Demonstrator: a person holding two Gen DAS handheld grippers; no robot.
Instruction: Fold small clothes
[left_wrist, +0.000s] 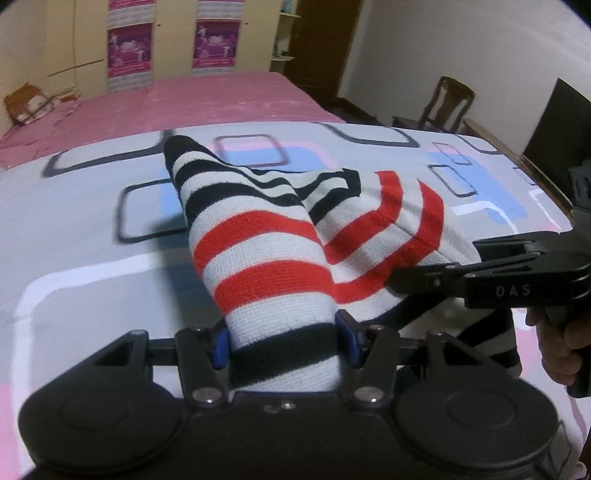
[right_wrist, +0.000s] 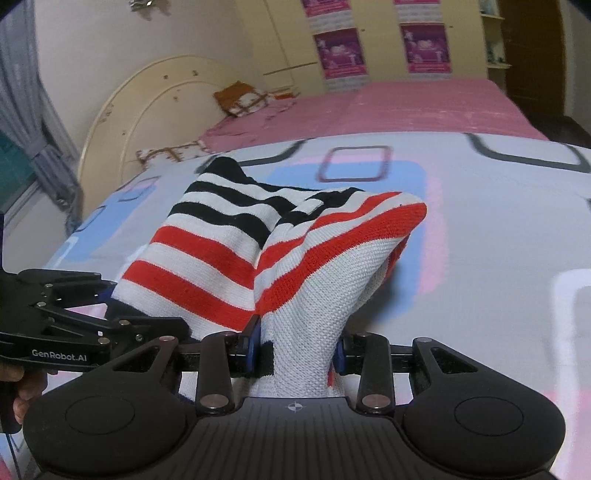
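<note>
Here your left tongs (left_wrist: 283, 341) clamp a bunched edge of the knitted striped garment (left_wrist: 258, 243), blue pads (left_wrist: 221, 349) pressing the ribbed weave. Your right tongs (right_wrist: 297, 350) pinch another gathered edge of it in the same way. The cloth, white with red and black bands, hangs tented between both grips above the bed's smooth patterned sheet (left_wrist: 74, 258), printed with rounded rectangles. A pink cover (left_wrist: 221, 96) lies beyond.

The left gripper (left_wrist: 284, 341) clamped a bunched edge of the striped garment (left_wrist: 280, 236) above the patterned sheet (left_wrist: 74, 236). The right gripper (left_wrist: 399, 284) gripped its neighbouring edge, just beside.
</note>
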